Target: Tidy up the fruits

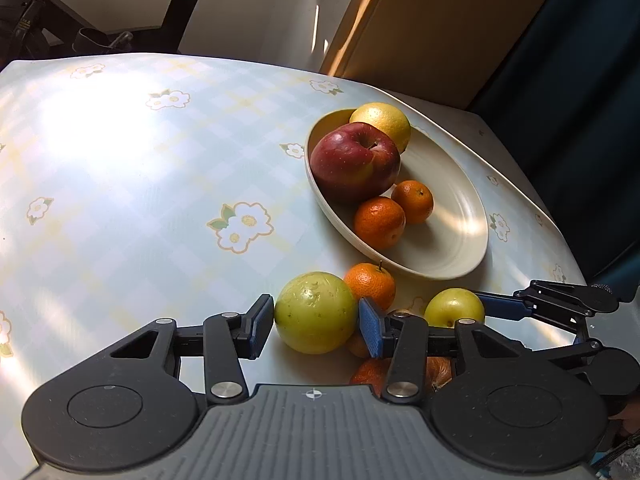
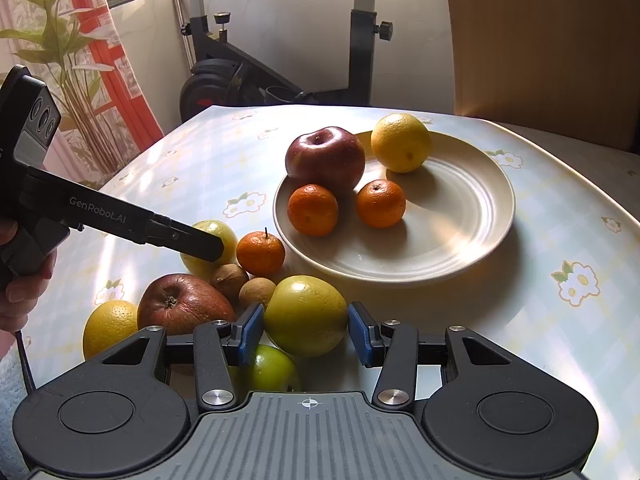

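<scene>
A cream plate [image 2: 460, 216] [image 1: 452, 236] holds a red apple [image 2: 325, 159] [image 1: 354, 160], a yellow citrus [image 2: 401, 142] [image 1: 386, 120] and two tangerines [image 2: 313, 210] [image 2: 380, 203]. Loose fruit lies on the table in front of it. My left gripper [image 1: 316, 326] has its blue pads on both sides of a green apple [image 1: 316, 312] [image 2: 226, 234]. My right gripper [image 2: 306, 330] has its pads on both sides of another green apple [image 2: 306, 314] [image 1: 454, 306]. Both apples rest on the table.
Near the grippers lie a loose tangerine [image 2: 261, 253] [image 1: 370, 284], two small brown fruits [image 2: 229, 280], a wrinkled red apple [image 2: 184, 304], a yellow citrus [image 2: 109, 326] and a green apple [image 2: 272, 368]. An exercise bike [image 2: 280, 60] stands beyond the flowered tablecloth [image 1: 140, 184].
</scene>
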The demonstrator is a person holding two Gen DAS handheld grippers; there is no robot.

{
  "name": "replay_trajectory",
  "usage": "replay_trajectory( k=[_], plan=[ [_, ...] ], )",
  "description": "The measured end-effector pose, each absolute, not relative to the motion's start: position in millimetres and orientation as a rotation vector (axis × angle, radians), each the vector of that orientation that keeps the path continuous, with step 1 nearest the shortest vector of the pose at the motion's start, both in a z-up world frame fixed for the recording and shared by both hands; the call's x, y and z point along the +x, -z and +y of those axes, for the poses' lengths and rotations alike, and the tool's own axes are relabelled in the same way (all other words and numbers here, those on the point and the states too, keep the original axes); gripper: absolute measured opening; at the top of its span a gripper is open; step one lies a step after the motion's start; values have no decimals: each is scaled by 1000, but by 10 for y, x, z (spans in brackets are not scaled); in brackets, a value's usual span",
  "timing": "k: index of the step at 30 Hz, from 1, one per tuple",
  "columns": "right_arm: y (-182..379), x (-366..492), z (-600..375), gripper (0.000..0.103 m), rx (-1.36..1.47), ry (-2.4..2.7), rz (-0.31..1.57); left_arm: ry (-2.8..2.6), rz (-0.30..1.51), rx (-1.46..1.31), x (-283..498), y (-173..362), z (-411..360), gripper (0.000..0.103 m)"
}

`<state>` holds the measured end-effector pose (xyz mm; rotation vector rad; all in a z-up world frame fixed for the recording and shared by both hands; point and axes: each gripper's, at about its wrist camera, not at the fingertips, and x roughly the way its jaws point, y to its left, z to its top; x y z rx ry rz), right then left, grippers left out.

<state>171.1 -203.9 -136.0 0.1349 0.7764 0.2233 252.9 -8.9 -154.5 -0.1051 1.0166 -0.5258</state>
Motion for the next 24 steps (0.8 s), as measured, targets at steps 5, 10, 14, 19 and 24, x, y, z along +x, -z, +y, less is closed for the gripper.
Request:
replay_trajectory(
  k=[5, 10, 14, 19, 24],
  plan=[
    [1358, 1697, -2051, 42, 136, -221, 770, 502, 1000, -98, 2503, 1504, -72, 49],
    [1338, 1659, -2088, 42, 143, -226, 759, 496, 958, -106, 2474, 1368, -66, 49],
    [1278, 1616, -2135, 42, 148, -230, 737, 504, 933, -111, 2471, 1258, -109, 49],
    [1176, 1584, -2216, 42, 147, -231, 702, 520, 907, -105, 2469, 1148, -220, 49],
    [1107, 1594, -2339, 42, 144, -216, 678, 538, 897, -99, 2476, 1083, -351, 49]
  ],
)
